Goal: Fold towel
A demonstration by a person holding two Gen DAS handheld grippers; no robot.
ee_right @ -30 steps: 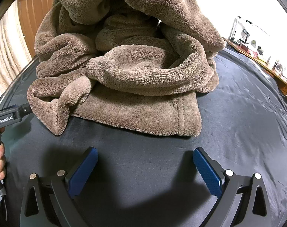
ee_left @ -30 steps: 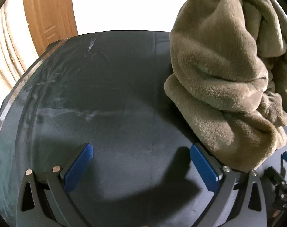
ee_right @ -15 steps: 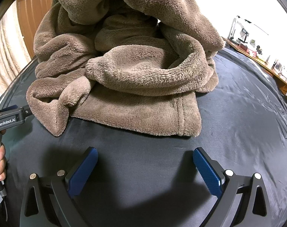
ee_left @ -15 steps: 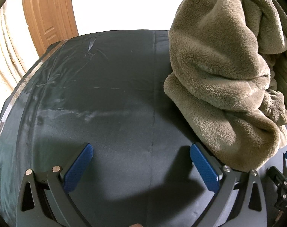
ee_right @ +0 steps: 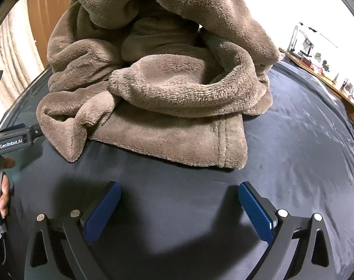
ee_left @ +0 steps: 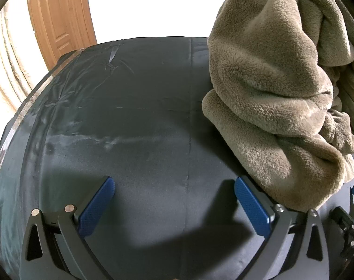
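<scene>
We have the towel (ee_right: 167, 98) bunched in a loose heap on the dark table (ee_right: 293, 144), left gripper (ee_left: 174, 200) and right gripper (ee_right: 179, 203) both spread wide and empty, so pinching several plush layers risks dragging the whole pile.
</scene>
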